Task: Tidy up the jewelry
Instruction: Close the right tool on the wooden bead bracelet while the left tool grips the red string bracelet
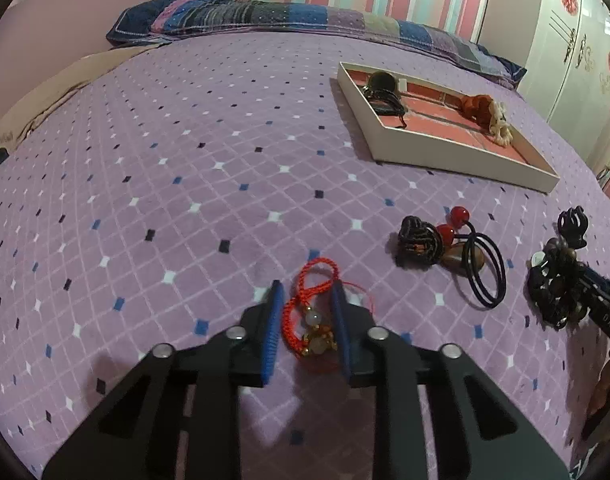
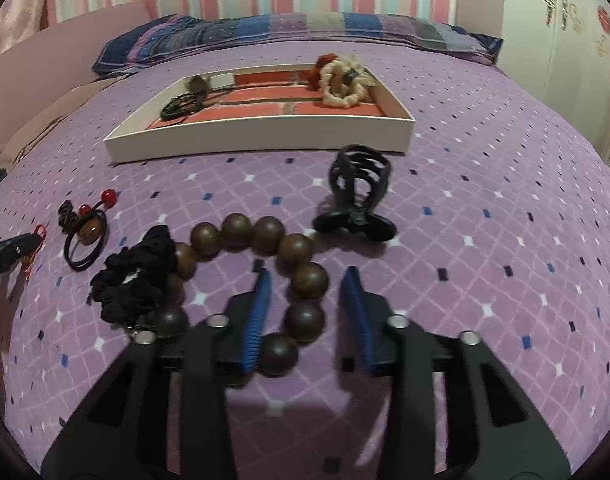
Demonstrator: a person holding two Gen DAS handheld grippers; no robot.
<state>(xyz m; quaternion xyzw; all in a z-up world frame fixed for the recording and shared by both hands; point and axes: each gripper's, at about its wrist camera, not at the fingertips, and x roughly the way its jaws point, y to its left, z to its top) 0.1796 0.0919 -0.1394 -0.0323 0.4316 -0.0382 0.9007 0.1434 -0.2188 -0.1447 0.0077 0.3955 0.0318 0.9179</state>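
Note:
A red cord bracelet (image 1: 311, 312) with pale and gold beads lies on the purple bedspread between the blue pads of my open left gripper (image 1: 307, 290). My open right gripper (image 2: 307, 280) straddles the right side of a brown wooden bead bracelet (image 2: 273, 264). A black scrunchie (image 2: 135, 280) lies on the bracelet's left side. A black claw clip (image 2: 359, 196) sits beyond it. Black hair ties with red balls (image 1: 453, 254) lie between the two grippers. The white tray (image 2: 261, 136) with a red floor holds black cords, a red scrunchie and a cream scrunchie.
A folded patchwork quilt (image 1: 305, 18) lies along the far edge of the bed. A white wardrobe (image 2: 565, 40) stands at the right. A pink pillow (image 1: 65, 32) is at the far left. The left gripper's tip (image 2: 13, 250) shows in the right wrist view.

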